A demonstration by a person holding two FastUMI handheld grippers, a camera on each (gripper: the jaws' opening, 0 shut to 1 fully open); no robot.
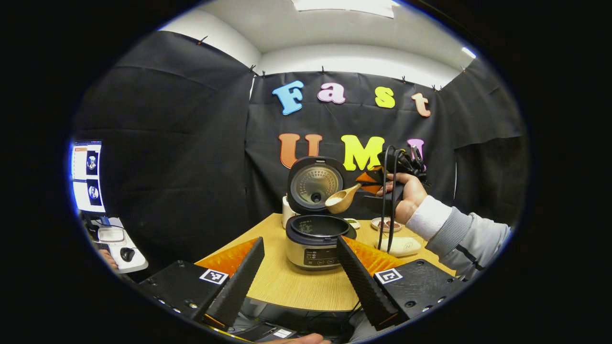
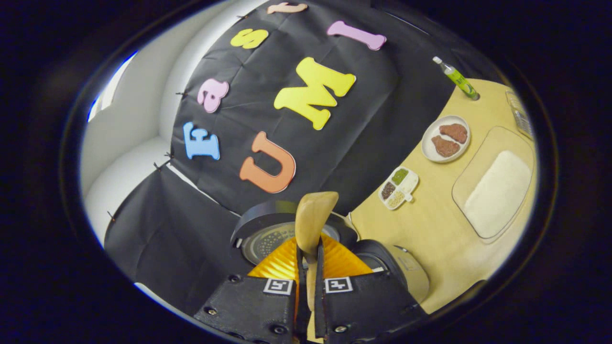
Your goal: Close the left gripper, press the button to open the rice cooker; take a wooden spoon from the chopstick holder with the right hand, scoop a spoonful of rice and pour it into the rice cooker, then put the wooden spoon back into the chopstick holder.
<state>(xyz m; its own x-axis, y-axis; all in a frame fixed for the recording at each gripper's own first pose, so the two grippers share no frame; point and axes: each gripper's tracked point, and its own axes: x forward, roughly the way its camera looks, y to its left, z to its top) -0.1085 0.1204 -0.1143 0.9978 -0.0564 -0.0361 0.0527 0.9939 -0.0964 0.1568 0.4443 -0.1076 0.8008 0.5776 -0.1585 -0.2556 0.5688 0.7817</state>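
The rice cooker (image 1: 315, 246) stands open in the middle of the wooden table (image 1: 296, 286), its lid (image 1: 315, 184) upright behind the pot. My left gripper (image 1: 300, 241) hangs open in front of the cooker, nothing between its fingers. A hand holds my right gripper (image 1: 377, 184) above and to the right of the pot. It is shut on the handle of the wooden spoon (image 1: 342, 198), whose bowl is tilted over the pot's opening. In the right gripper view the spoon (image 2: 313, 215) sticks out from my right gripper (image 2: 308, 260) over the lid (image 2: 267, 241). Whether it carries rice is unclear.
A clear tray of white rice (image 2: 497, 191), a plate with two brown pieces (image 2: 446, 138), a small divided dish (image 2: 398, 188) and a green bottle (image 2: 456, 79) sit right of the cooker. A white cylinder (image 1: 287, 210) stands behind it. A cable (image 1: 385, 215) dangles from the right gripper.
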